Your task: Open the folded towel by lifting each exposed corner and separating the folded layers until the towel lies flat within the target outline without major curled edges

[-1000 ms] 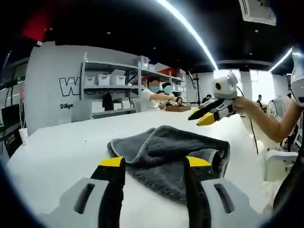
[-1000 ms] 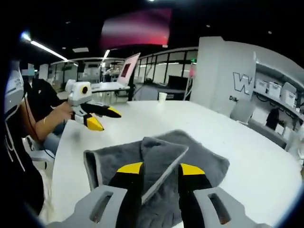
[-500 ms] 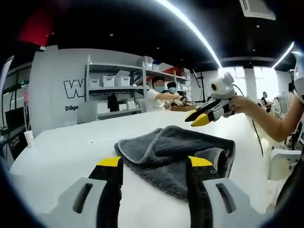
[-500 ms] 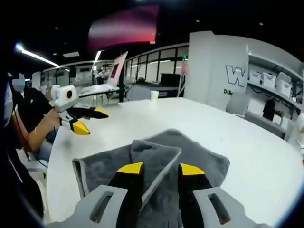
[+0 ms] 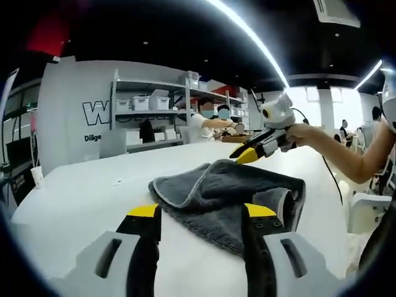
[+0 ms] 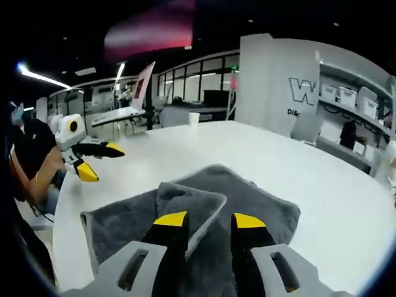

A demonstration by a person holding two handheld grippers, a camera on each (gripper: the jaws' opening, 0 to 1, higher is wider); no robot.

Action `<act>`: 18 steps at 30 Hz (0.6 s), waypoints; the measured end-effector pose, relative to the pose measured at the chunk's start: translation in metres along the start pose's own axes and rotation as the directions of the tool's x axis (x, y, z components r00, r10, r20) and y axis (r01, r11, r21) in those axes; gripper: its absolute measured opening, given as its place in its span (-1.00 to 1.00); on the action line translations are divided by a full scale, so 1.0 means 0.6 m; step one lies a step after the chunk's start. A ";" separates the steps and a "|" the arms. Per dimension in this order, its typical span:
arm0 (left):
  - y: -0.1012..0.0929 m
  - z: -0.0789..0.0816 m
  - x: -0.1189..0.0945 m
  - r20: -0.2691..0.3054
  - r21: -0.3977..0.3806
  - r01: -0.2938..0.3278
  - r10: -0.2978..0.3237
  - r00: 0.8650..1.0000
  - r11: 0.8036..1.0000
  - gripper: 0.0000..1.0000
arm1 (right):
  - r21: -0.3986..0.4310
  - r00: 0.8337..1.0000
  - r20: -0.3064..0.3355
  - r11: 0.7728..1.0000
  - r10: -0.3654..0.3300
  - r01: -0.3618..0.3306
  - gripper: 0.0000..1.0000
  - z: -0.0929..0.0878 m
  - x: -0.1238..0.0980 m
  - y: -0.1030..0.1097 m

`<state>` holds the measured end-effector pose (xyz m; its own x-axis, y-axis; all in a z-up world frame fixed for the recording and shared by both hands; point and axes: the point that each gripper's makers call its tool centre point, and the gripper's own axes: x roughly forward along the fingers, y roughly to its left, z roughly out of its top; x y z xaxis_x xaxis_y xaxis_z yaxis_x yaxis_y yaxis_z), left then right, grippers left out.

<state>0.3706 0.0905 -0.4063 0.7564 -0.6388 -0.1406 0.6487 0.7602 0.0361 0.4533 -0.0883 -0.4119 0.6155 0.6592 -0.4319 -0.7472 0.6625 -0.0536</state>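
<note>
A dark grey towel [image 5: 226, 189] with a pale trim lies folded on the white table [image 5: 80, 198]. My left gripper [image 5: 202, 213] is open at the towel's near edge, with nothing between its yellow-tipped jaws. My right gripper [image 5: 242, 154], held in a hand [image 5: 300, 133], hangs just over the towel's far side, jaws a little apart. In the right gripper view, the right gripper [image 6: 208, 220] is open above the towel [image 6: 247, 198], over a folded-back flap [image 6: 192, 201]. The left gripper [image 6: 102, 161] stands wide open beyond the towel's left side.
A paper cup [image 5: 32, 176] stands at the table's far left edge, seen again as a cup [image 6: 194, 119]. Shelves with white boxes [image 5: 145, 102] line the back wall, and people sit at a farther table. A white chair [image 5: 365, 213] is off the table's right side.
The right gripper has come in lower and closer over the towel's far side. The towel itself lies as before, and the left gripper has barely shifted.
</note>
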 end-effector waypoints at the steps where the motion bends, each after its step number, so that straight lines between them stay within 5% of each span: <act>1: 0.001 -0.001 -0.001 -0.001 -0.002 -0.002 0.002 1.000 1.000 0.01 | 0.003 1.000 -0.003 1.000 -0.002 0.002 -0.55 -0.001 0.002 -0.001; 12: 0.012 0.011 -0.010 0.048 -0.041 -0.028 0.030 0.998 0.999 -0.11 | 0.051 1.000 -0.020 0.999 -0.004 0.005 -0.55 0.008 0.032 -0.010; 18: 0.020 0.020 -0.016 0.068 -0.051 -0.039 0.042 0.997 0.998 -0.02 | 0.051 0.999 -0.038 0.999 -0.003 0.005 -0.54 0.003 0.043 -0.011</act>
<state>0.3720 0.1041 -0.3927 0.7870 -0.6129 -0.0711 0.6139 0.7893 -0.0091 0.4750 -0.0750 -0.4210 0.6079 0.6432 -0.4656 -0.7303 0.6830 -0.0100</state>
